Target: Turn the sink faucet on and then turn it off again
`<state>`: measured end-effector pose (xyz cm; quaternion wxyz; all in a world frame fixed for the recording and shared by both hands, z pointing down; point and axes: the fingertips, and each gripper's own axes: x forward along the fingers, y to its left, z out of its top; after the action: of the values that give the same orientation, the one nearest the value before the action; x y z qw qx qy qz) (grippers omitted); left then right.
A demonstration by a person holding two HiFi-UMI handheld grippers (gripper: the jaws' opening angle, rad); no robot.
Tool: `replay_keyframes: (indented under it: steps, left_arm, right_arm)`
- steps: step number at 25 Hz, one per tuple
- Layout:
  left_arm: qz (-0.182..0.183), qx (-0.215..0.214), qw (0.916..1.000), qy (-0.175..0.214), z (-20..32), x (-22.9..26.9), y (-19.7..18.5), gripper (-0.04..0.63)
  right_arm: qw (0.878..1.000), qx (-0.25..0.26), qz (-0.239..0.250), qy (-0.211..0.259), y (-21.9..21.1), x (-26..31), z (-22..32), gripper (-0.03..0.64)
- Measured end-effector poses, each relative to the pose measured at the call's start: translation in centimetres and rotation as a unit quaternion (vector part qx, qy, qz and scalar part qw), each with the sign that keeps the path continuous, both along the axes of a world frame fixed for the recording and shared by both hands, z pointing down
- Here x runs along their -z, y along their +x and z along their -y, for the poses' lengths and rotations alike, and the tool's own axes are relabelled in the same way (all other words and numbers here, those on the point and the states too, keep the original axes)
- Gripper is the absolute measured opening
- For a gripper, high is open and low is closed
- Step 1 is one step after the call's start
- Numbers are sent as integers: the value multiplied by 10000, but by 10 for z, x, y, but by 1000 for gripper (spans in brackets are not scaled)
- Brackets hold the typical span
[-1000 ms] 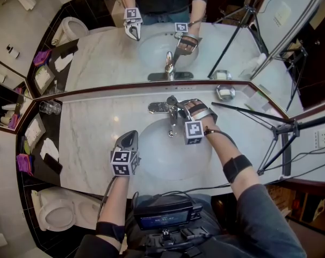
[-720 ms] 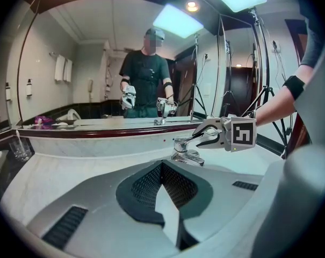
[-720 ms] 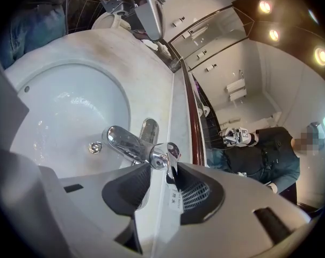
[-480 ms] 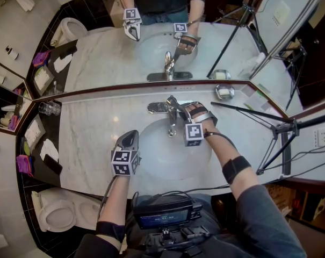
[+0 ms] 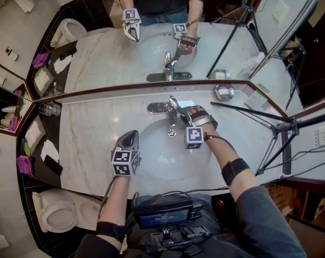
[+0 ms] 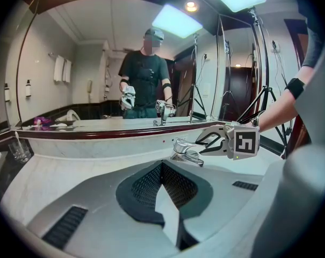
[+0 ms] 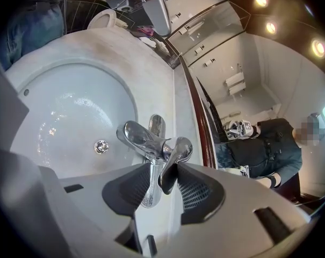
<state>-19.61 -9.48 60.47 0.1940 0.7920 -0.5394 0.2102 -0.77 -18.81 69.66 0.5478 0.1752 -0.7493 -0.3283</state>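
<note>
Both jaws of my right gripper (image 7: 166,179) clamp the faucet lever (image 7: 176,156) behind the sink basin (image 5: 151,163), my left gripper (image 5: 130,138) hangs closed near its rim, and since the wet basin shows no stream, I judge shut-off nearly done: seat the lever, then release.

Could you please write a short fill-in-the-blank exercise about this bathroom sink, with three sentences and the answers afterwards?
1. On the faucet, the right gripper is closed on the ____.
2. The left gripper holds nothing, and its jaws are ____.
3. Behind the faucet, a large ____ reflects both grippers.

Answers: handle; shut; mirror
</note>
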Motion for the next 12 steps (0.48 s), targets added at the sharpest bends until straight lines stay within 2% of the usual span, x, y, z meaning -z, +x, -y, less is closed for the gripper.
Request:
replay_keyframes:
  steps: [8, 12]
  left_arm:
    - [23, 5, 10000, -1, -2, -2, -2, 3]
    - [53, -6, 10000, 17, -3, 0, -3, 3]
  right_arm:
    - [10000, -54, -49, 7, 1, -1, 0, 163]
    - [9994, -262, 141, -178, -2, 3, -2, 164]
